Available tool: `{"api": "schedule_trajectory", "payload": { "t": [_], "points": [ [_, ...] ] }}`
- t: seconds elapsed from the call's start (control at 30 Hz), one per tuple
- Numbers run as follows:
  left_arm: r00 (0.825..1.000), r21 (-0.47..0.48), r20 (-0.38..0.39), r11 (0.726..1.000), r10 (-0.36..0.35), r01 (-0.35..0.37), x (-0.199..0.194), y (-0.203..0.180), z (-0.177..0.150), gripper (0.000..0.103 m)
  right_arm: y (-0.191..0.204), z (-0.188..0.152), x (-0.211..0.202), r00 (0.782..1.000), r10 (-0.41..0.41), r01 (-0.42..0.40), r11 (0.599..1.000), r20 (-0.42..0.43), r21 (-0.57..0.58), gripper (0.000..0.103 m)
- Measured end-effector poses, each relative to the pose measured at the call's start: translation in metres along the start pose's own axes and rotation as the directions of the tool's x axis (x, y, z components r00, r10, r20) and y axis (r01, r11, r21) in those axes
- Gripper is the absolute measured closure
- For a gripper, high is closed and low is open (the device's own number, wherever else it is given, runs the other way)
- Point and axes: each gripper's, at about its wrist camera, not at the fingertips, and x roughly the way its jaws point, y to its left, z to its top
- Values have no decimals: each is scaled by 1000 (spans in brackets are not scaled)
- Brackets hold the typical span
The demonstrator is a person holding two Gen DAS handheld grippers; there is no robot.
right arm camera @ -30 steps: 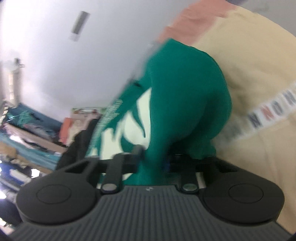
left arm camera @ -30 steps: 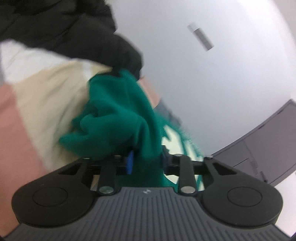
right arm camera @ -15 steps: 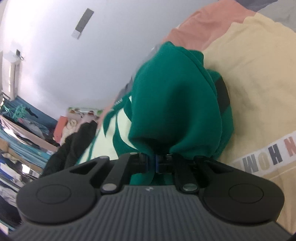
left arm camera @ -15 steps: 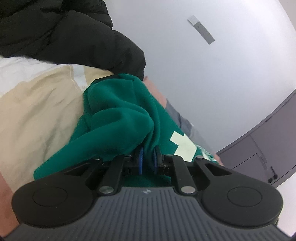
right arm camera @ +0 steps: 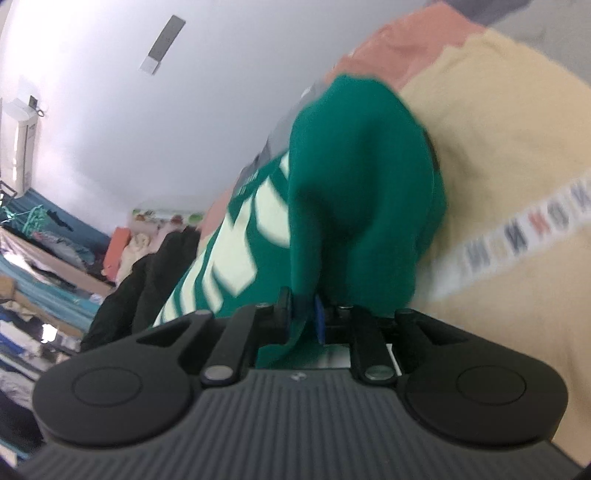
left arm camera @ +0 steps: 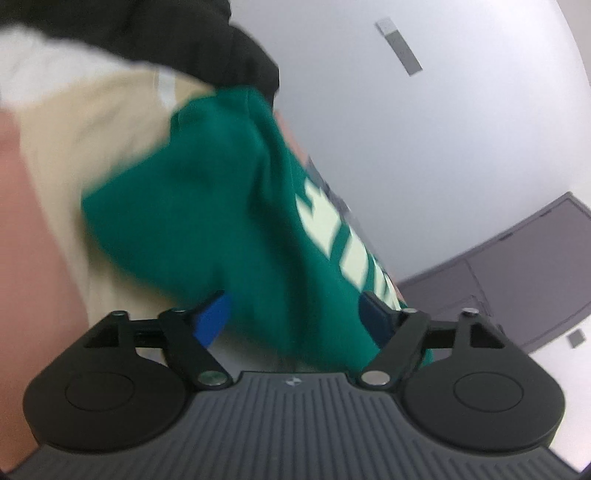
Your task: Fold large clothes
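A green sweatshirt (left arm camera: 207, 206) with pale cream lettering lies bunched on a bed cover. In the left wrist view my left gripper (left arm camera: 295, 317) is open, its blue pads spread wide with green cloth lying loose between them. In the right wrist view the same green sweatshirt (right arm camera: 354, 177) rises as a fold in front of my right gripper (right arm camera: 301, 314), which is shut on a pinch of the green cloth. Both views are blurred by motion.
The bed cover (right arm camera: 517, 155) is cream with a salmon band and a strip of printed letters (right arm camera: 524, 229). A black jacket (left arm camera: 155, 33) lies beyond the sweatshirt, also seen at left in the right wrist view (right arm camera: 147, 266). Grey cabinets (left arm camera: 517, 266) stand at right; cluttered shelves (right arm camera: 33, 266) at left.
My left gripper was shut on the green cloth half a second ago and has now opened wide. My right gripper stays shut on the cloth. Both cameras have shifted.
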Motion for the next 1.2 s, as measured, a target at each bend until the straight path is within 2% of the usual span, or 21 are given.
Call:
{"api": "schedule_trajectory", "payload": {
  "t": [0.03,0.07,0.1,0.13,0.2,0.27,0.37,0.5,0.57,0.7,0.8,0.9,1.0,1.07,1.13,1.2],
  "points": [
    [1000,-56,-10,998,-15,14,2,6,-7,14,1,-5,1,1000,5,-5,1000,-20,7,66],
    [999,-127,-19,991,-35,32,6,14,-11,9,0,-9,2,999,17,-16,1000,-32,19,34],
    [997,-225,-32,972,-74,65,14,26,-15,8,-1,-14,3,999,30,-29,999,-35,36,8],
    [994,-299,-41,950,-105,88,20,34,-18,8,-2,-18,5,999,30,-29,998,-28,58,7],
    [994,-388,-24,918,-103,86,31,47,-20,8,-8,-22,15,999,34,-31,995,-38,93,8],
    [998,-414,10,908,-65,63,38,55,-20,6,-17,-22,28,998,54,-48,985,-37,163,9],
    [994,-461,70,881,-85,108,44,65,-16,6,-33,-21,49,998,60,-54,965,-14,256,9],
    [984,-478,171,868,-56,132,39,77,-7,6,-42,-13,60,995,74,-89,953,62,291,8],
    [981,-499,186,855,-56,144,40,83,-2,6,-46,-8,62,992,81,-107,940,95,322,8],
    [972,-486,232,863,-28,141,40,81,9,6,-55,3,67,984,77,-131,922,160,365,8],
    [971,-466,240,875,-17,130,45,82,17,6,-61,10,70,978,66,-141,909,199,393,7],
    [973,-441,232,891,-2,107,48,78,25,7,-55,17,81,977,51,-126,923,208,365,6],
    [973,-434,232,896,9,95,54,76,29,7,-49,24,93,977,47,-114,939,207,324,6],
    [974,-430,226,899,23,79,53,75,29,17,-49,29,98,976,59,-123,944,211,305,7],
    [975,-444,220,893,37,67,50,76,28,30,-55,32,96,975,77,-137,947,210,292,15],
    [975,-433,219,900,41,59,48,75,29,54,-53,34,90,974,96,-151,951,204,271,38]
  ]
}}
